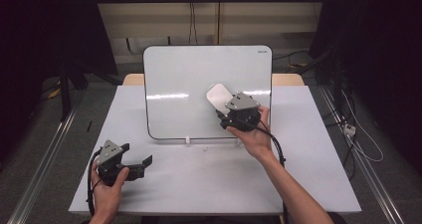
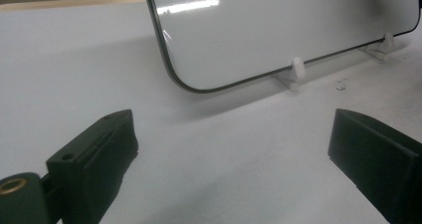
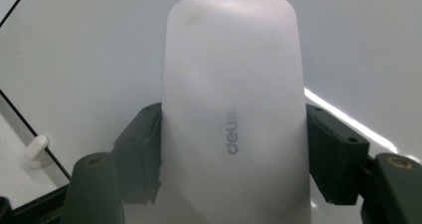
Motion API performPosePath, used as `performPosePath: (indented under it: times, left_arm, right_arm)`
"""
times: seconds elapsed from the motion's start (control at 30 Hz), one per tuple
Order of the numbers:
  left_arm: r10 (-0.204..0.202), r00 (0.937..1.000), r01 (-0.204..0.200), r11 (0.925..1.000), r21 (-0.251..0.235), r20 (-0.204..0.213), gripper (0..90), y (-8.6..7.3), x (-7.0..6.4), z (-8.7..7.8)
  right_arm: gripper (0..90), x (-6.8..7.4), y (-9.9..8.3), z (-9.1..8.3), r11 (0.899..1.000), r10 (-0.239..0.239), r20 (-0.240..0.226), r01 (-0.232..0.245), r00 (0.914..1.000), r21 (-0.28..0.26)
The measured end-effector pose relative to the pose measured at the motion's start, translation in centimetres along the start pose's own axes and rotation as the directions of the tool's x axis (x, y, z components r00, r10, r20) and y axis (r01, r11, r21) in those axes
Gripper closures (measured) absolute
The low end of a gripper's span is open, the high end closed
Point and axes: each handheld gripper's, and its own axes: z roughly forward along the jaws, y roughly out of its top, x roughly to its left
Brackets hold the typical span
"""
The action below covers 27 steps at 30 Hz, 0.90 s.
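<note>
White table (image 1: 209, 184): eraser (image 1: 218, 97) clamped by right gripper (image 1: 225, 110) against whiteboard (image 1: 174, 79); left gripper (image 1: 135, 160) held wide, empty; board could be tipped if pressed hard

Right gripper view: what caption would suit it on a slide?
Tongs clamp a white eraser against the whiteboard.

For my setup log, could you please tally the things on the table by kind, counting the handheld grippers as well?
Whiteboard, standing upright on the table: 1
White eraser, clamped by the right gripper against the board: 1
White support clips under the board's lower edge: 2
Grippers, left and right: 2
Total: 6
</note>
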Motion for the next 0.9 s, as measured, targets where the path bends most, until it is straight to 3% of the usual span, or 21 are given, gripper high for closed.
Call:
performPosePath:
  times: [0.53, 0.9]
  left_arm:
    - [-0.009, 0.9999, 0.009, 0.9999, 0.008, 0.005, 4.9, -0.1, 0.2, 0.3]
    - [-0.002, 1.0000, 0.002, 1.0000, 0.007, -0.001, 4.9, 0.0, 0.0, 0.1]
  right_arm:
    - [31.5, -2.5, -3.2, -2.7, 0.998, 0.043, 0.046, -0.045, 0.9980, 0.035]
    - [31.5, -3.5, -5.6, -4.4, 0.996, 0.062, 0.062, -0.065, 0.9962, 0.054]
